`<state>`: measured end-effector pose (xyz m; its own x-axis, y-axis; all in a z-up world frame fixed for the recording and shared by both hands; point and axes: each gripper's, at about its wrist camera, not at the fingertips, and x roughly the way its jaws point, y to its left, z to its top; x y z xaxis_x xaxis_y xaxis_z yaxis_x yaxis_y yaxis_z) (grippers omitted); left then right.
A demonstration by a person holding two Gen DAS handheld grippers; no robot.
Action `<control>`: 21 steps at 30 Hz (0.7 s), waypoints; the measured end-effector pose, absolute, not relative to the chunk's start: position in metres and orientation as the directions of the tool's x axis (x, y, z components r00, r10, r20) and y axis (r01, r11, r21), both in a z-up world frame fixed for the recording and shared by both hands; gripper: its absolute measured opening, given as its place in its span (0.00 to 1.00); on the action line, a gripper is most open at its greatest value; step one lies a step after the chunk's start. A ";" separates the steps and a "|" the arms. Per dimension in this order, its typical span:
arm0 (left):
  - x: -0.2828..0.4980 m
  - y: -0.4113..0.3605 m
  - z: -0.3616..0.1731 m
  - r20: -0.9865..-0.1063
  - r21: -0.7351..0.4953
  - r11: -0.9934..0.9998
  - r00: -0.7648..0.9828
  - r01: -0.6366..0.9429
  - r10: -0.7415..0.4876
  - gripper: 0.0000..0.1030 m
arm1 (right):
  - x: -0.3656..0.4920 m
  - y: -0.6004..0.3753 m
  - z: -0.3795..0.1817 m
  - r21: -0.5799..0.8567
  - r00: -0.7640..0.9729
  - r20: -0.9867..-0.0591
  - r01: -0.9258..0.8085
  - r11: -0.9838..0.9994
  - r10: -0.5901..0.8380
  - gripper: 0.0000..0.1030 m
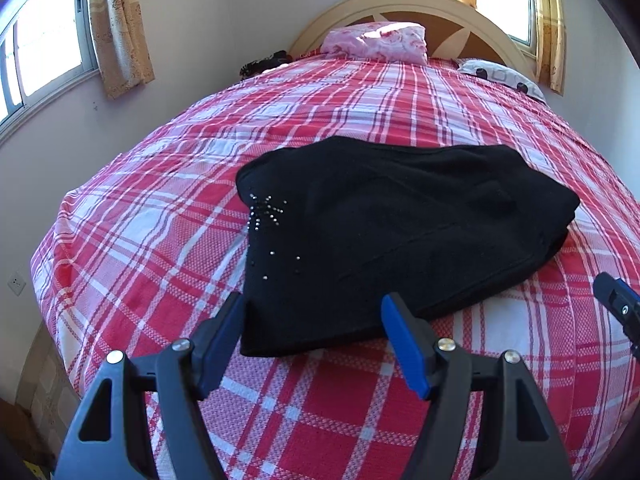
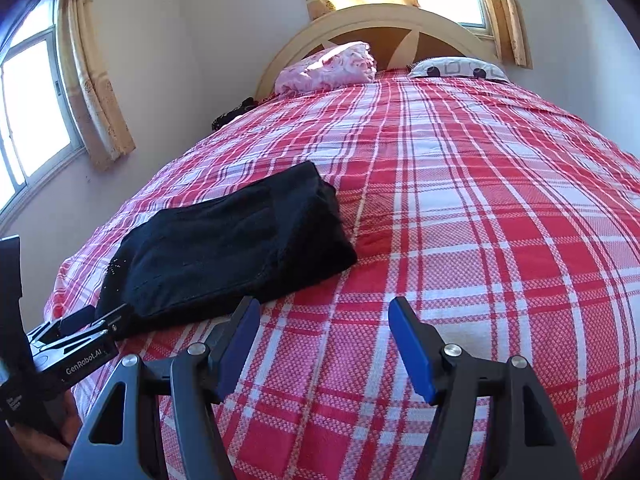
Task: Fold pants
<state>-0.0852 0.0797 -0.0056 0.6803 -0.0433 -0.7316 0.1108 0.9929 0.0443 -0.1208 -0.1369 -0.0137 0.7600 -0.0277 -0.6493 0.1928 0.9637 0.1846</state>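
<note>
While the folded black knit pants (image 1: 400, 232) are lying near the foot edge of the red-and-white plaid bed (image 1: 400, 92), long axis running across it, the left gripper (image 1: 316, 344) is hovering just before their near edge, fingers spread and holding nothing. Nearer the bed's right side, the right gripper (image 2: 324, 344) is waiting equally open over bare cover. Sunlit curtained windows (image 1: 48, 40) are brightening the bedroom.

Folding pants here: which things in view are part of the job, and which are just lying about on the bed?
Part of the job:
black pants, folded on the plaid bedspread
left gripper, open
right gripper, open

Just lying about:
pink pillow
patterned pillow
dark item by the wall
</note>
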 end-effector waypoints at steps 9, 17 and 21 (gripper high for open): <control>-0.084 0.078 -0.010 -0.736 0.055 0.992 0.676 0.117 -0.039 0.71 | -0.116 -0.125 -0.019 0.180 0.760 -0.649 0.157 0.971 -0.003 0.66; -0.058 0.105 0.016 -0.702 -0.046 0.995 0.706 0.086 -0.093 0.88 | -0.074 -0.152 -0.001 0.258 0.786 -0.615 0.125 0.958 0.064 0.66; -0.025 0.113 0.000 -0.746 -0.107 0.994 0.659 0.024 -0.096 0.88 | -0.031 -0.162 -0.019 0.268 0.732 -0.673 0.113 0.957 0.101 0.66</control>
